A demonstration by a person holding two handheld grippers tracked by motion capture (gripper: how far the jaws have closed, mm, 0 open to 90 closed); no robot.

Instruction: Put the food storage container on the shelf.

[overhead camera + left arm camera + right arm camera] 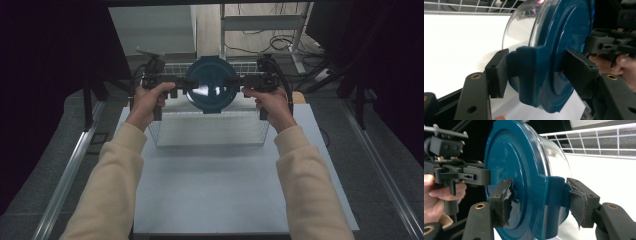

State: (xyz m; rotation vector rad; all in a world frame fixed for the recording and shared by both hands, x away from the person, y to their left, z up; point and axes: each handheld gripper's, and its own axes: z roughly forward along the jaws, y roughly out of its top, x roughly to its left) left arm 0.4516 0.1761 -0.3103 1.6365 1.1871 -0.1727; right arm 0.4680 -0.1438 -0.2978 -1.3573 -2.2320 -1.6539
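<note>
- The person's sleeves (120, 170) came in nearest the camera, each hand carrying a pair of tongs out over the table (220, 190).
- The left tongs (534, 72) were clenched on one side clip of the blue-lidded glass bowl (211, 85).
- The right tongs (541, 202) were clenched on the opposite clip.
- The bowl hung tipped on edge between them, above the far part of the wire basket (210, 132), touching nothing else.
- Judging from this, the pick-up was done; setting the bowl down and letting go were probably left.
</note>
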